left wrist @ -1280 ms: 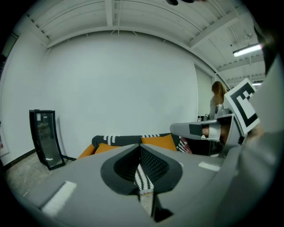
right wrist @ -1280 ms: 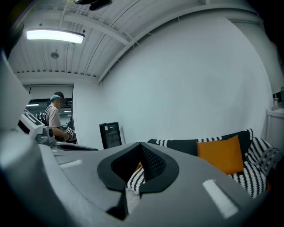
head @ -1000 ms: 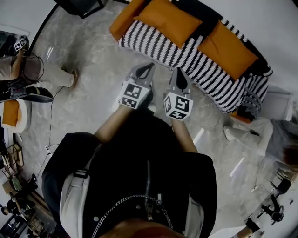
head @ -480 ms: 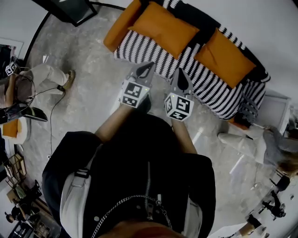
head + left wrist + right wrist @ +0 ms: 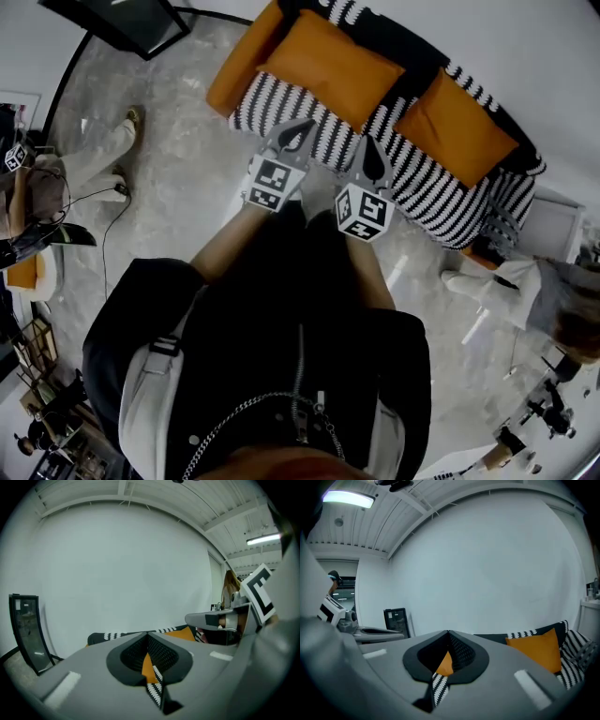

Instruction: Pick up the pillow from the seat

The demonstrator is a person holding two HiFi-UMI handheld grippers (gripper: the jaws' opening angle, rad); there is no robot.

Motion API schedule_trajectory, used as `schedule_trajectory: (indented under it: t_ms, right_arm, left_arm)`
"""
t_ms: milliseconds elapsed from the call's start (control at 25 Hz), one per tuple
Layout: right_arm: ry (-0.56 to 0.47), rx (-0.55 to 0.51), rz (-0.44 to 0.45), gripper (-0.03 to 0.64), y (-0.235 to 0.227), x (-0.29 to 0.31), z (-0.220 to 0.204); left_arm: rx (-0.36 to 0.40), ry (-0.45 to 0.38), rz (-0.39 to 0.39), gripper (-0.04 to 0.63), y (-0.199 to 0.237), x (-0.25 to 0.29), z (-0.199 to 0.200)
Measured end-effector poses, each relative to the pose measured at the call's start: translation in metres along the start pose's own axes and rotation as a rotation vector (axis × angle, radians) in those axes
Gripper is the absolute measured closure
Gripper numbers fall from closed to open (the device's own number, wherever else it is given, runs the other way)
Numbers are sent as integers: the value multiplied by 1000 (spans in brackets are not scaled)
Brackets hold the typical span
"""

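Two orange pillows, the left pillow (image 5: 330, 67) and the right pillow (image 5: 455, 127), lie propped on a black-and-white striped seat (image 5: 412, 164).

No readable words, numbers or brand names in any view.

The only printed marks are black-and-white square code patterns, which are blocky shapes and not letters. One sits on the cube of the left hand-held gripper (image 5: 298, 136), and another on the cube of the right hand-held gripper (image 5: 369, 161). A third shows on a small marker cube (image 5: 14, 157) at the far left edge of the head view. It is too small to make out in detail.
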State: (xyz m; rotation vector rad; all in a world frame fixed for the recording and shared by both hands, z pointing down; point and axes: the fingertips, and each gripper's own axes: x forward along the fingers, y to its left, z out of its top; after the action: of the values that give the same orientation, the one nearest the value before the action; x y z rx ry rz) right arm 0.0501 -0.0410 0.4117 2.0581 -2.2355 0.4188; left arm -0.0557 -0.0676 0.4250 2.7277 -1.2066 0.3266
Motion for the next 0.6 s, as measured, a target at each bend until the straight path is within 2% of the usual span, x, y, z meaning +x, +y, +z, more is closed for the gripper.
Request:
schedule_trajectory:
  t_ms: [360,600]
  right_arm:
    - [20,12,-18,614,-13,39,5]
    - [46,28,-18,614,-36,81,2]
  left_arm:
    - [-18,33,-8,584,22,35,-4]
    - [-23,56,-9,584,37,80,-4]
